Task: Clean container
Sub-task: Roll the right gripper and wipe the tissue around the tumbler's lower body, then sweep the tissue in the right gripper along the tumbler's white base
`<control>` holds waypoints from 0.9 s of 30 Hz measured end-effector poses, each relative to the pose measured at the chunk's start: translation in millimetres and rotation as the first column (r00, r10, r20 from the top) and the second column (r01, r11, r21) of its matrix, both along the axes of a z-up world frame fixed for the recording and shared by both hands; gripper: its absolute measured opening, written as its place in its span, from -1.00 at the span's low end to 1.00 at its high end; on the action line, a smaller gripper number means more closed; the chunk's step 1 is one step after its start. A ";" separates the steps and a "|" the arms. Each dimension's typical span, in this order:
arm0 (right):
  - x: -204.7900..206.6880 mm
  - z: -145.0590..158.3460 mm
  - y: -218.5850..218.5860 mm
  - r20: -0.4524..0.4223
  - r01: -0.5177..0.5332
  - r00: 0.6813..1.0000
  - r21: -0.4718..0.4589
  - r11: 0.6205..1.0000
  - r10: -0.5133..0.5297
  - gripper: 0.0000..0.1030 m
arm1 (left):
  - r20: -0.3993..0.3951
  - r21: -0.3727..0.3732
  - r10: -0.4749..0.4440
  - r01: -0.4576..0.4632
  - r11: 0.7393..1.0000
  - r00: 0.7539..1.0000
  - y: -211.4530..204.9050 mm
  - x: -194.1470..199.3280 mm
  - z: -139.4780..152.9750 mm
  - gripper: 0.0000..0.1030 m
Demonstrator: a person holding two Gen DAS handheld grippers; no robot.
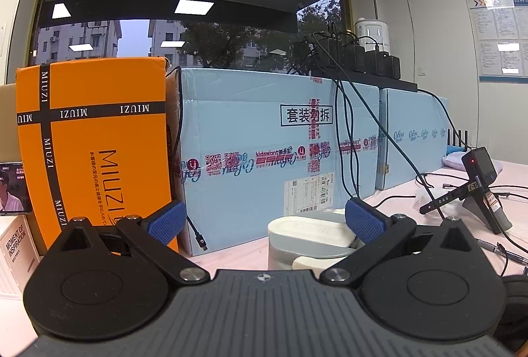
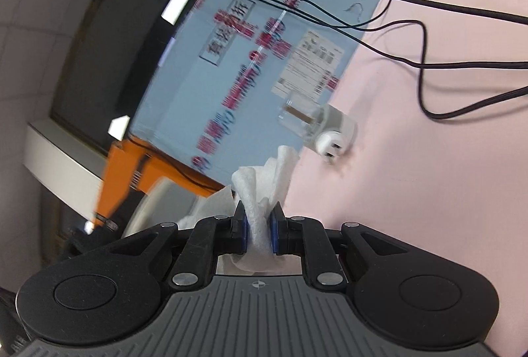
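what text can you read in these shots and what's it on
"MIUZI": orange box, on its black bands and side.
"套装勿拆": blue carton, boxed print.
"kidswant": carton's tape.
"MOMENT OF INSPIRATION": white box.
"DAS": black handheld device.
Shipping label and wall notices: too small to read.

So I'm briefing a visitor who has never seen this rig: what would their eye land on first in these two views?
Probably the orange MIUZI box at the left of the left wrist view, loud beside the pale blue cartons. Next, the white wipe pinched in the right gripper, sticking up over the pink table. Then the grey-and-white container just ahead of the wide-open left gripper.
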State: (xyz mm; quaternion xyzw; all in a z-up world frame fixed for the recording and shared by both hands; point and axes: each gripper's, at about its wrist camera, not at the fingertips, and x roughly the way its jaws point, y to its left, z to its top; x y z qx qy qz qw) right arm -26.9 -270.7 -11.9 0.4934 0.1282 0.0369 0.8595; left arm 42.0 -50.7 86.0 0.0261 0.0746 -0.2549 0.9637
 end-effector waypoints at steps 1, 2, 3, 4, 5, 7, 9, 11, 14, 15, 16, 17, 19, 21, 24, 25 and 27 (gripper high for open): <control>0.8 -2.6 2.2 -0.026 0.001 1.000 -0.023 1.000 -0.002 -0.76 | -0.001 -0.001 -0.001 0.001 1.000 1.000 0.3 0.3 0.0 1.00; 1.3 -4.3 3.3 -0.047 -0.001 0.999 -0.035 0.999 0.000 -0.76 | -0.003 -0.003 -0.002 0.002 1.000 1.000 0.6 0.6 0.1 1.00; 1.6 -6.0 3.2 -0.056 -0.004 0.998 -0.036 0.999 0.002 -0.76 | -0.003 -0.003 -0.001 0.001 1.000 1.000 0.9 0.7 0.0 1.00; 1.1 -6.9 2.6 -0.058 -0.009 0.998 -0.027 1.000 0.008 -0.76 | -0.003 -0.004 0.000 0.000 1.000 1.000 1.2 0.9 0.0 1.00; 0.4 -7.6 1.8 -0.057 -0.014 0.998 -0.017 1.000 0.013 -0.76 | -0.004 -0.005 -0.001 0.001 1.000 1.000 1.0 1.2 0.0 1.00; -3.3 -6.2 -1.0 -0.029 -0.020 0.999 0.012 1.000 0.020 -0.76 | -0.006 -0.007 -0.002 0.002 1.000 1.000 0.8 1.5 0.1 1.00; -8.2 0.2 -4.2 0.025 -0.032 0.999 0.038 0.999 0.031 -0.76 | -0.005 -0.006 -0.003 0.003 1.000 1.000 0.7 1.4 0.0 1.00; -15.7 10.3 -5.9 0.096 -0.048 0.994 0.051 0.998 0.042 -0.76 | -0.003 -0.005 -0.003 0.003 1.000 1.000 0.4 1.1 -0.1 1.00; -25.8 24.4 -7.2 0.191 -0.077 0.979 0.060 0.995 0.064 -0.76 | -0.002 -0.005 -0.002 0.002 1.000 1.000 0.5 0.9 0.0 1.00; -27.2 28.1 -6.9 0.208 -0.087 0.975 0.052 0.995 0.075 -0.76 | -0.002 -0.006 -0.002 0.002 1.000 1.000 0.6 0.8 0.1 1.00; -28.2 30.3 -6.1 0.211 -0.090 0.974 0.045 0.995 0.078 -0.76 | -0.003 -0.006 -0.002 0.002 1.000 1.000 0.7 0.9 0.1 1.00; -28.7 30.8 -5.4 0.206 -0.090 0.975 0.041 0.995 0.079 -0.76 | -0.003 -0.007 -0.001 0.001 1.000 1.000 0.9 1.0 -0.1 1.00; -28.3 29.1 -3.4 0.191 -0.100 0.977 0.039 0.994 0.091 -0.76 | -0.005 -0.010 -0.001 0.001 1.000 1.000 1.5 1.4 -0.5 1.00; -28.7 26.5 -0.8 0.178 -0.105 0.979 0.029 0.994 0.098 -0.76 | -0.009 -0.013 -0.002 0.001 1.000 1.000 1.7 1.6 -0.6 1.00; -30.8 23.0 4.2 0.157 -0.102 0.982 -0.012 0.995 0.103 -0.76 | -0.006 -0.012 0.004 -0.004 1.000 1.000 1.6 1.5 -0.7 1.00; -31.7 21.6 6.0 0.145 -0.101 0.984 -0.028 0.994 0.104 -0.76 | -0.007 -0.012 0.001 -0.001 1.000 1.000 1.5 1.6 -0.8 1.00; -31.8 18.4 8.8 0.114 -0.102 0.988 -0.061 0.993 0.109 -0.76 | -0.007 -0.012 0.002 -0.002 1.000 1.000 1.5 1.4 -0.9 1.00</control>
